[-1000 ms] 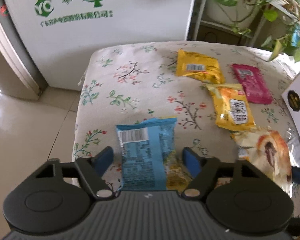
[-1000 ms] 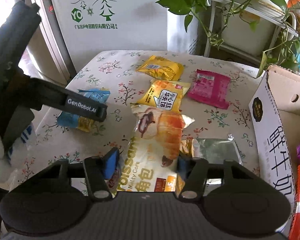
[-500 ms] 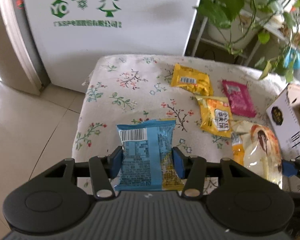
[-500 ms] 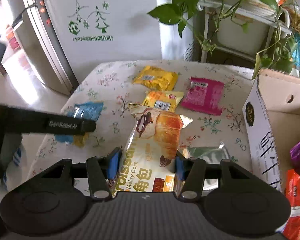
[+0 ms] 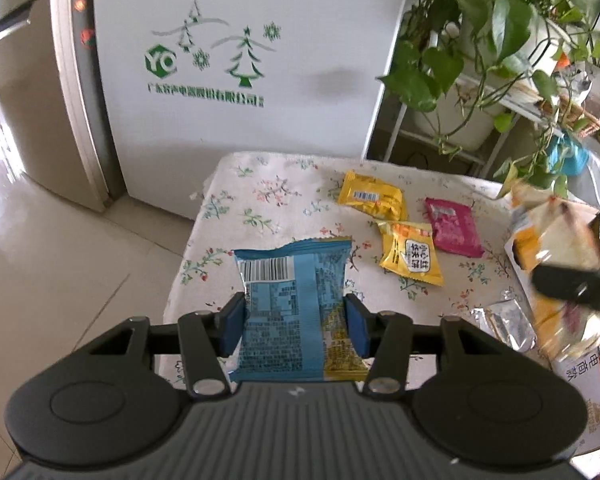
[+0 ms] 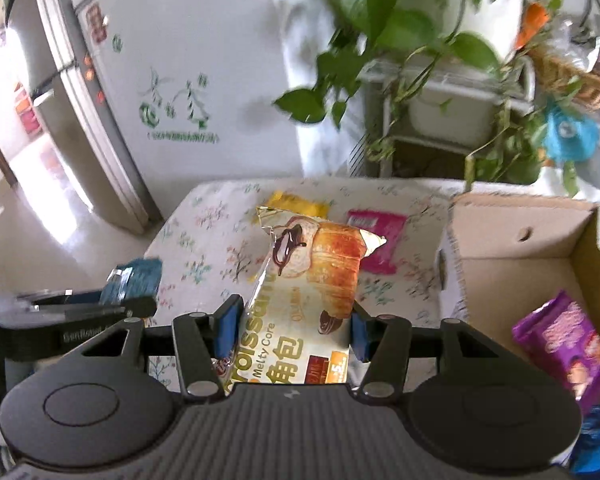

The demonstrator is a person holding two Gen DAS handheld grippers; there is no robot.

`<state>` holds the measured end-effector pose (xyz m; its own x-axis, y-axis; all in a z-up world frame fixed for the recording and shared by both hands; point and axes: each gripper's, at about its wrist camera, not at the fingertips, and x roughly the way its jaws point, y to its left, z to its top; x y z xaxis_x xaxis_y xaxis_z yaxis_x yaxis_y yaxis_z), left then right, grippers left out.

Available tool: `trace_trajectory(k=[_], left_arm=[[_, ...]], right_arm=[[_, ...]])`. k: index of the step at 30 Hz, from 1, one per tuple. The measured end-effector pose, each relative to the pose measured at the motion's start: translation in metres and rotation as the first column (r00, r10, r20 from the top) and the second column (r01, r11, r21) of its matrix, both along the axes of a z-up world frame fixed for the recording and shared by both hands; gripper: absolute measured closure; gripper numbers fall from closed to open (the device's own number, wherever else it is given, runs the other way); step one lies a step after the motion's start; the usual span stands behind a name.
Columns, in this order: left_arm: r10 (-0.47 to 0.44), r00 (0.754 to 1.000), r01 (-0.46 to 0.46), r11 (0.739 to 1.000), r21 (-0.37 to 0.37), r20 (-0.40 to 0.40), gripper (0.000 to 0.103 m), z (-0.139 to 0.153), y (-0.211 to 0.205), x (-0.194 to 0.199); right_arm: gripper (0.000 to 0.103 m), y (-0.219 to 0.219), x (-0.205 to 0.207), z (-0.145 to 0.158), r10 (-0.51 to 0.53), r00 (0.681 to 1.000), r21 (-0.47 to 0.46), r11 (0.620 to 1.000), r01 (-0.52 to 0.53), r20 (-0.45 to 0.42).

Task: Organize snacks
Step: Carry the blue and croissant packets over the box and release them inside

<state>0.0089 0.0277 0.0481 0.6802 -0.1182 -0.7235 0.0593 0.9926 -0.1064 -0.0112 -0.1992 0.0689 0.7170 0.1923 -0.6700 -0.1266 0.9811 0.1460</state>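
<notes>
My left gripper (image 5: pixel 295 322) is shut on a blue snack packet (image 5: pixel 292 304), held above the near left corner of the floral-clothed table (image 5: pixel 260 200). My right gripper (image 6: pixel 294 330) is shut on a croissant packet (image 6: pixel 316 276), lifted above the table beside the open cardboard box (image 6: pixel 512 248). In the left wrist view that croissant packet (image 5: pixel 556 236) hangs blurred at the right over the box. Two yellow packets (image 5: pixel 374 198) (image 5: pixel 410 254) and a pink packet (image 5: pixel 452 228) lie on the cloth. A silver packet (image 5: pixel 504 322) lies near the box.
A white fridge (image 5: pixel 240 60) stands behind the table, with a tiled floor (image 5: pixel 52 264) to the left. A plant (image 5: pixel 480 40) on a white rack hangs over the far right. Inside the box lie a purple packet (image 6: pixel 568 340) and a blue one (image 6: pixel 598 448).
The left gripper's jaws closed on the blue packet and lifted it off the cloth. The right gripper raised the croissant packet from the table and carried it towards the box.
</notes>
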Motion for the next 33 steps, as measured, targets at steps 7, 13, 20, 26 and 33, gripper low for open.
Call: trace_trajectory(k=[7,13,20,26,33], left_arm=[[0.039,0.998,-0.039,0.999,-0.018,0.044,0.052,0.006,-0.005,-0.024],[0.009,0.999,-0.008,1.000,-0.023,0.048,0.052,0.010,-0.025,-0.029],[-0.037,0.998,0.040,0.998,-0.057,0.049,0.052,0.020,-0.057,-0.033],[-0.103,0.992,0.109,0.990,-0.087,0.071,0.052,0.035,-0.092,-0.031],[-0.193,0.977,0.203,0.973,-0.113,0.095,0.052,0.051,-0.137,-0.032]], right_arm=[[0.043,-0.023,-0.009,0.025,-0.023,0.997,0.051,0.999,0.020,0.069],[0.043,-0.040,-0.012,0.034,-0.063,0.993,0.078,0.995,0.055,0.101],[0.043,-0.068,-0.013,0.042,-0.136,0.985,0.121,0.985,0.123,0.109],[0.043,-0.097,-0.019,0.054,-0.188,0.973,0.167,0.972,0.165,0.134],[0.043,-0.134,-0.025,0.061,-0.269,0.954,0.216,0.947,0.238,0.130]])
